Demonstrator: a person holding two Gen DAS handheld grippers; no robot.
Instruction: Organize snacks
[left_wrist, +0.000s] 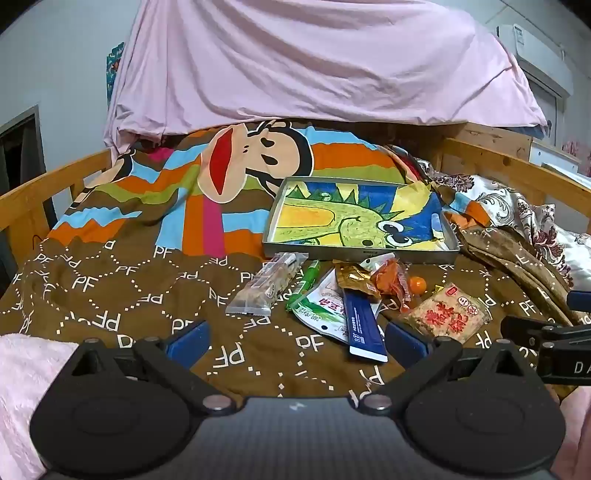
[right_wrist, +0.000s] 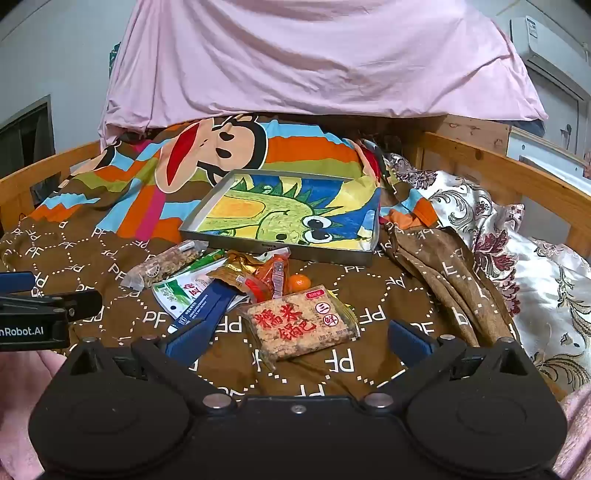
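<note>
With both the left gripper (left_wrist: 297, 341) and right gripper (right_wrist: 295, 339) spread wide and empty (nothing touched), the overlapping snack pile (right_wrist: 236, 284) near the tray (right_wrist: 280, 249) risks 2 packets lifting together.

Left claw (left_wrist: 297, 339), right claw (right_wrist: 297, 341): black bodies, blue fingers; fluffy pink sleeves, probably.
</note>
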